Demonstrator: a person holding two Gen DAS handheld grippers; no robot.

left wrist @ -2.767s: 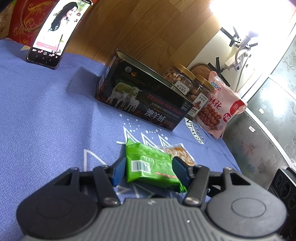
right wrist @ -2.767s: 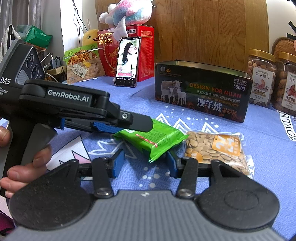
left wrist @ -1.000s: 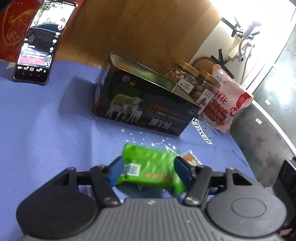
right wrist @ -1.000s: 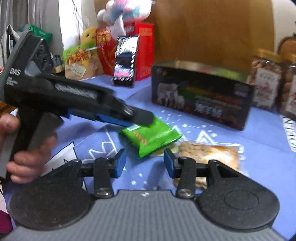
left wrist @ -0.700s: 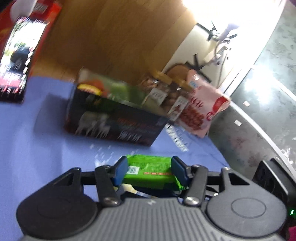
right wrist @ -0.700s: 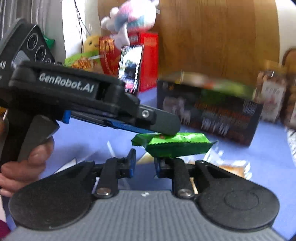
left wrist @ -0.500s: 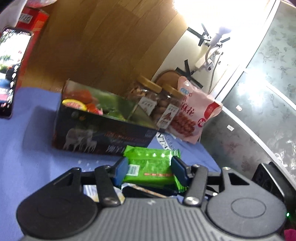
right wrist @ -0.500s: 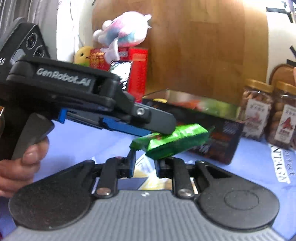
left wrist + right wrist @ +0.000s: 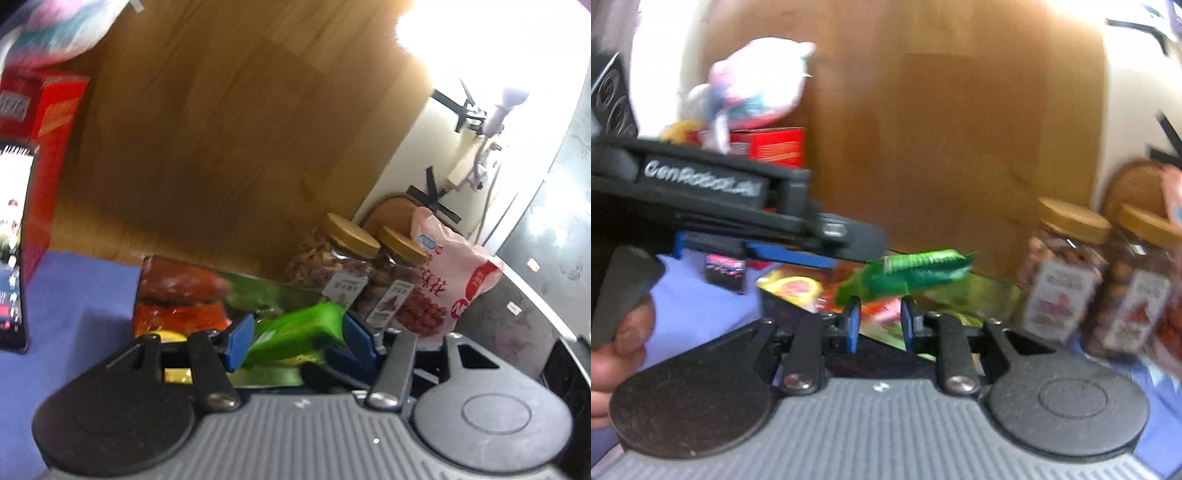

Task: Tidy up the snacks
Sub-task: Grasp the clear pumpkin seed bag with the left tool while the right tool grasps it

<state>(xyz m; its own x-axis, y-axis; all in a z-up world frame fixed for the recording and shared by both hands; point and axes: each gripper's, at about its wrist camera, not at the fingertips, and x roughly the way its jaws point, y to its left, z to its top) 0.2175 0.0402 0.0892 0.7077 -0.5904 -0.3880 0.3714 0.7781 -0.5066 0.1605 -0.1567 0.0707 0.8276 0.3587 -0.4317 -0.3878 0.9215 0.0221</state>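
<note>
Wood panelling (image 9: 229, 140) fills the far side of the room, with a pale wall (image 9: 436, 155) to its right. Below it lies the table (image 9: 74, 288) under a blue cloth. On the table stands an open tin (image 9: 207, 295) holding red, yellow and green packets; right of it are two nut jars (image 9: 343, 273) with gold lids and a pink bag (image 9: 443, 288). At far left a red box (image 9: 44, 122) carries a plush toy (image 9: 757, 85), and a phone (image 9: 11, 258) leans in front of it.

The left gripper (image 9: 295, 336) is clamped on a green packet (image 9: 295, 332), its blue fingers (image 9: 240, 339) pressing the two short sides. In the right wrist view the packet hangs in the air over the tin, clear of the table, tilted a little with its far end higher. The right gripper (image 9: 877, 323) carries nothing; its fingers stand slightly apart, just below the packet and not touching it.

The packet looks light and soft, a glossy film pouch that will crumple and may slip under a loose hold. A hold across the filled middle, as now, seems safer than one on the thin sealed ends. Lowering it flat into a free gap in the tin looks like the next need; the blur makes that gap hard to judge.
</note>
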